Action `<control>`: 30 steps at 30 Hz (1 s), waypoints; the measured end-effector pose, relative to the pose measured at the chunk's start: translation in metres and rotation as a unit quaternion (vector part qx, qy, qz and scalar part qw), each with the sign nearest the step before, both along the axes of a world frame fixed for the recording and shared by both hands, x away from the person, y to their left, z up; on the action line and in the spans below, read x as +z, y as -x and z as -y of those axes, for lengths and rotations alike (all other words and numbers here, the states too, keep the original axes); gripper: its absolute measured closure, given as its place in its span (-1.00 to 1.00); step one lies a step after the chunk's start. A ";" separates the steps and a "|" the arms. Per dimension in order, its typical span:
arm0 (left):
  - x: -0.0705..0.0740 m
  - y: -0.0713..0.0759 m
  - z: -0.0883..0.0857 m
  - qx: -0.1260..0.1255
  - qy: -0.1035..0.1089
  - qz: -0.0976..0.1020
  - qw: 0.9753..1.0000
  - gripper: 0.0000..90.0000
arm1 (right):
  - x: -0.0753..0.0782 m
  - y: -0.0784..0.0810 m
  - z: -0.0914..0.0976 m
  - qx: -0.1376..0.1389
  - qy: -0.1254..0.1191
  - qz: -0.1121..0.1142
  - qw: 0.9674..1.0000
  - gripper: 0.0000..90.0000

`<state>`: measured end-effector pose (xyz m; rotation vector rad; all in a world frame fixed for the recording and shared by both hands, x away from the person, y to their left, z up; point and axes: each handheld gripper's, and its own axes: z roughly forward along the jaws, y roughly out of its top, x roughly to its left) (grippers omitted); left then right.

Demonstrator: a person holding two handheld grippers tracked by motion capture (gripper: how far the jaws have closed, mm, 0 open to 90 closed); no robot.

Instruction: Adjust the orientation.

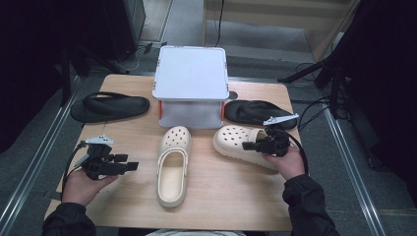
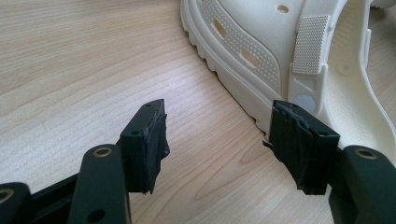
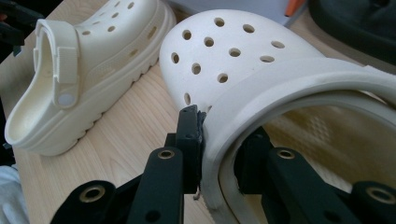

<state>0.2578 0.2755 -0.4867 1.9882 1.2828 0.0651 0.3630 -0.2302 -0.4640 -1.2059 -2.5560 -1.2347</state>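
Two cream perforated clogs lie on the wooden table (image 1: 123, 201). The left clog (image 1: 173, 164) points away from me, near the middle. The right clog (image 1: 236, 140) lies slanted, toe to the left. My right gripper (image 1: 248, 145) is at its heel opening. In the right gripper view the jaws (image 3: 222, 135) straddle the rim of that clog (image 3: 243, 60), one pad outside and one inside, pressing on the wall. The other clog (image 3: 102, 51) sits beyond it. My left gripper (image 1: 129, 163) hovers left of the left clog. Its jaws (image 2: 217, 140) stand open over bare wood beside the clog's sole (image 2: 261, 46).
A white box-like stand (image 1: 191, 78) with orange corner pieces sits at the table's far middle. One black flip-flop (image 1: 109, 105) lies at the far left, another (image 1: 258, 110) at the far right behind the right clog. Dark floor and cables surround the table.
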 end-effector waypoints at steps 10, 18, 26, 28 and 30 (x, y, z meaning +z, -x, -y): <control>0.000 0.008 0.000 0.002 -0.003 0.006 1.000 -0.17 | 0.004 -0.003 -0.039 0.002 -0.011 0.005 1.000 0.67; 0.000 0.006 0.002 -0.003 0.015 0.009 1.000 -0.17 | -0.003 -0.002 -0.062 -0.002 0.010 -0.014 1.000 0.66; 0.000 0.002 0.011 -0.017 0.009 0.011 1.000 -0.17 | -0.011 -0.004 -0.076 -0.007 0.027 -0.022 0.999 0.65; 0.000 0.001 0.012 -0.020 0.011 0.010 1.000 -0.16 | -0.011 -0.004 -0.076 -0.014 0.026 -0.019 0.999 0.64; -0.001 -0.003 0.016 -0.025 0.010 0.011 1.000 -0.16 | -0.012 -0.005 -0.076 -0.020 0.023 -0.022 0.999 0.64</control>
